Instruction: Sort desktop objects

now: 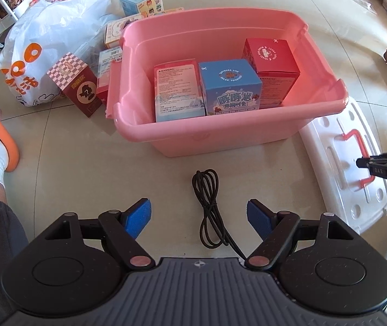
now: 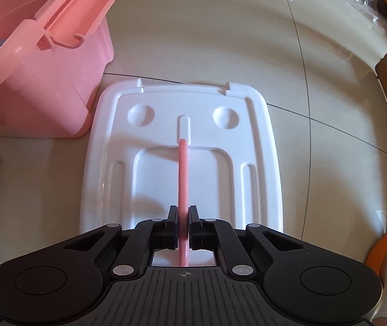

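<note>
Beside the pink bin [image 1: 220, 133], the right gripper [image 2: 183, 226] clamps the white lid's [image 2: 258, 146] pink handle [image 2: 183, 179]; the left gripper [image 1: 198, 216] gapes wide.

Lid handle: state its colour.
Pink; the handle on the white lid shows best in the right wrist view, clamped by the right gripper.
</note>
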Tool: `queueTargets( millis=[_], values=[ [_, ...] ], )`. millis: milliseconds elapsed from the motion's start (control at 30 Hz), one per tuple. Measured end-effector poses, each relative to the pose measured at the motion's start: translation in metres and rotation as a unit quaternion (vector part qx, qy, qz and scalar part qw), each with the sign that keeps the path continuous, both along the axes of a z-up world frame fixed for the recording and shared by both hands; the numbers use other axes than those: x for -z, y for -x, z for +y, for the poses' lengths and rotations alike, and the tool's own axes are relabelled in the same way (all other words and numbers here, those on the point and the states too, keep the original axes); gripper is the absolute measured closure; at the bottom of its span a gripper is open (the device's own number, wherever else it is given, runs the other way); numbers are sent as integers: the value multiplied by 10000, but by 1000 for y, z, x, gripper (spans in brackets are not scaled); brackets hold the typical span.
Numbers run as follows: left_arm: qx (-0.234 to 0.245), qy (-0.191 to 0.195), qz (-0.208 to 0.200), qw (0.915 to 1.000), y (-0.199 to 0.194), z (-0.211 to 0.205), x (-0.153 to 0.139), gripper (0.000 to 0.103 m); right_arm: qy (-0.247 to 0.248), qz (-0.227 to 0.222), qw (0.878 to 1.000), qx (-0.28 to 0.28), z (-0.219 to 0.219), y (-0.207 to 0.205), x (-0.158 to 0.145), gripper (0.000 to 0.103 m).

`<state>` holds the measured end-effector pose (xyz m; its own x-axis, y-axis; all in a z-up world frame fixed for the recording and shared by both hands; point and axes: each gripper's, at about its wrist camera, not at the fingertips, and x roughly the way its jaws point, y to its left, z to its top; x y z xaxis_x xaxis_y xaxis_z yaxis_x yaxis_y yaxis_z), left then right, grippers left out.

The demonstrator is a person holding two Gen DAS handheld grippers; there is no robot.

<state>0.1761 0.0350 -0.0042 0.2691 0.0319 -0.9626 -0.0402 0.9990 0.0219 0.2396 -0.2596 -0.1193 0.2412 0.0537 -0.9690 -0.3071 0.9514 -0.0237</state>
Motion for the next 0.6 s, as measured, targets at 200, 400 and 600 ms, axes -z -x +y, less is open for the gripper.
queueTargets(
  millis=[200,400,600],
  values=[
    [97,54,-84,9999,14,-8,-16,23,-156,-133,9998,-29,-16,29,-30,98],
    [87,134,-140,9998,29,-12,-29,23,-240,-335,9991,-131,-27,45,-68,98],
    [86,172,-205,9996,39,-11,-40,23,-229,-606,9978,-145,-34,53,-104,98]
  ],
)
